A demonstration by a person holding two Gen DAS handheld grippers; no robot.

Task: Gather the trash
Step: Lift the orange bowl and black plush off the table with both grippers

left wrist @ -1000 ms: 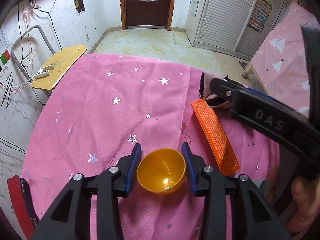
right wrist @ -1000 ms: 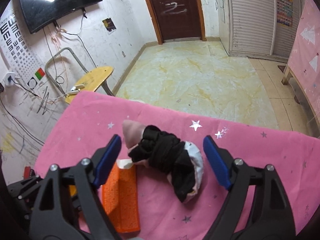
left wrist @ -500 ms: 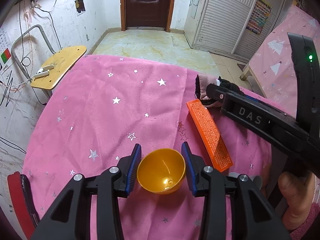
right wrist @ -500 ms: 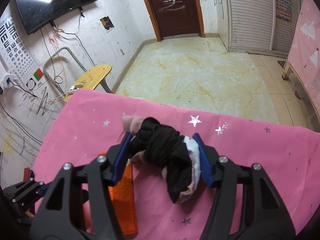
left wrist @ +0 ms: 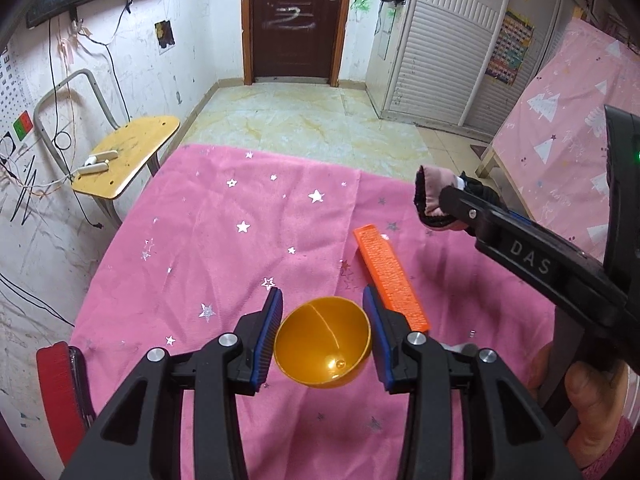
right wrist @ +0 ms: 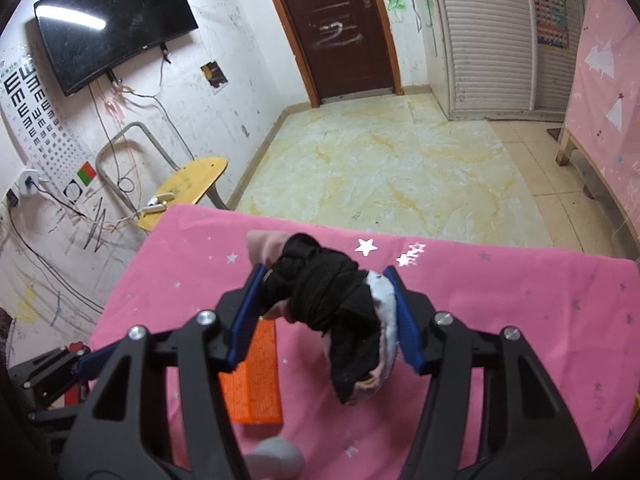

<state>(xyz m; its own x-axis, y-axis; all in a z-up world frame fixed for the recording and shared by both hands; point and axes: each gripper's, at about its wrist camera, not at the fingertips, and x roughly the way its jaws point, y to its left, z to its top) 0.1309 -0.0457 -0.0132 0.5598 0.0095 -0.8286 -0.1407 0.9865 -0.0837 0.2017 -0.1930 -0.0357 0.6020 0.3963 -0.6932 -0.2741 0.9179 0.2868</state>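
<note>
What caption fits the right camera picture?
Right tongs pinch a black and pink cloth bundle above the pink starry tablecloth.

"DAS" in white on my right gripper [left wrist: 440, 204] arm. Door [right wrist: 344, 28] scrawled "2". Eye chart [right wrist: 24, 92] of E's on wall.

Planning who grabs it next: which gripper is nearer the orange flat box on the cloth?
Left. The left gripper, shut on the yellow bowl, has one fingertip right beside the orange box. The right gripper holds the black-and-pink cloth bundle lifted beyond the box.
</note>
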